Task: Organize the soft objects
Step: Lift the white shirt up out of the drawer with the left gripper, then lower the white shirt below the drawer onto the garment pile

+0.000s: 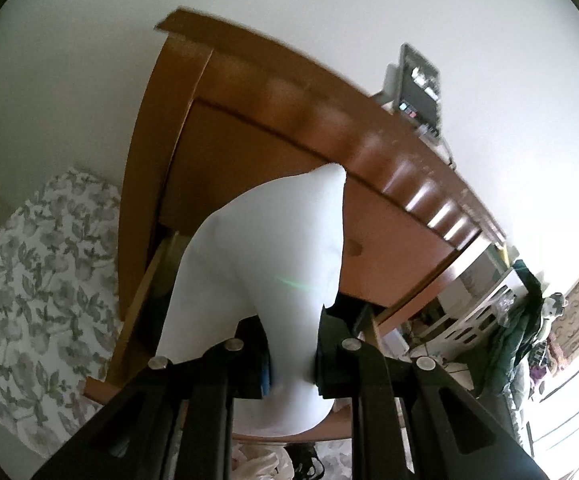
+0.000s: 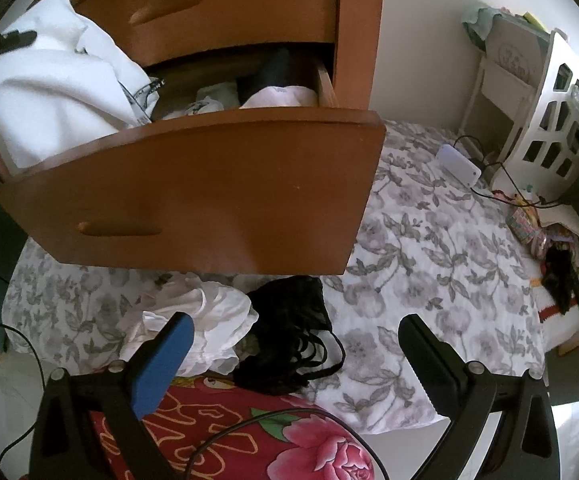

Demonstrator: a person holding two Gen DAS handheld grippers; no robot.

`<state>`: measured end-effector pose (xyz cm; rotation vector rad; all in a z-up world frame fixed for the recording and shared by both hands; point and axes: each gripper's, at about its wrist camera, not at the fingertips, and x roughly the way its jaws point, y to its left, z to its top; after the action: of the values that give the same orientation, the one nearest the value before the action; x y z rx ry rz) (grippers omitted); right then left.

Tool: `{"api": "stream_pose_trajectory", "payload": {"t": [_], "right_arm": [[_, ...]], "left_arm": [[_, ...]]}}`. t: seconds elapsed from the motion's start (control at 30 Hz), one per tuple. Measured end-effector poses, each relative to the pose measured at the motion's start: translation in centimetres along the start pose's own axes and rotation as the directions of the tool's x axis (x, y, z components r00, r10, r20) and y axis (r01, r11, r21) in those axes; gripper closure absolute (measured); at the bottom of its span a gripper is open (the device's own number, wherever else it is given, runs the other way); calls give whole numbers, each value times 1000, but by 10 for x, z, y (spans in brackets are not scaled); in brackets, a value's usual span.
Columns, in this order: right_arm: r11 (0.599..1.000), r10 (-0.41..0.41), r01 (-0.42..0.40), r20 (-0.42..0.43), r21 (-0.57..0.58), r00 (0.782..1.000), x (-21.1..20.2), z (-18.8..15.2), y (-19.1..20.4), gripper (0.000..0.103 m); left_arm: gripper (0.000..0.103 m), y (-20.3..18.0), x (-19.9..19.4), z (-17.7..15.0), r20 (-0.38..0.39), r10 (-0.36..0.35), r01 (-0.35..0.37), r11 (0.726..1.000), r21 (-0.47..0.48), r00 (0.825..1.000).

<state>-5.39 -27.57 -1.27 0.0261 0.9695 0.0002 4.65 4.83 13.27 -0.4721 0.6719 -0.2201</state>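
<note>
While the orange-brown wooden dresser (image 2: 217,184) stands with a drawer pulled out, sorting of soft things is under way.

Its open drawer (image 2: 193,196), from nine to one o'clock in the right view, probably awaits the white smooth cloth garment (image 1: 265,264) clamped by the left gripper (image 1: 291,364), held up before the dresser front. At six o'clock, the right gripper (image 2: 293,356) hangs with jaws apart over crumpled white fabric (image 2: 197,320) and black lacy fabric (image 2: 289,336) on the floral bedspread (image 2: 441,264).
</note>
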Motion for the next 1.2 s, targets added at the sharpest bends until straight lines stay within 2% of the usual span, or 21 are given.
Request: {"api": "stream_pose_trajectory", "payload": {"t": [0.2, 0.47, 1.2], "right_arm": [[1000, 1, -1, 6, 4, 1000, -3, -1, -1, 0], [1000, 3, -3, 23, 9, 1000, -9, -1, -1, 0], [1000, 9, -10, 113, 3, 994, -49, -6, 4, 0]], "left_arm": [[87, -24, -26, 15, 51, -57, 55, 997, 47, 997], [87, -52, -58, 26, 117, -96, 80, 988, 135, 988], [87, -81, -142, 16, 208, -173, 131, 971, 202, 963]]}}
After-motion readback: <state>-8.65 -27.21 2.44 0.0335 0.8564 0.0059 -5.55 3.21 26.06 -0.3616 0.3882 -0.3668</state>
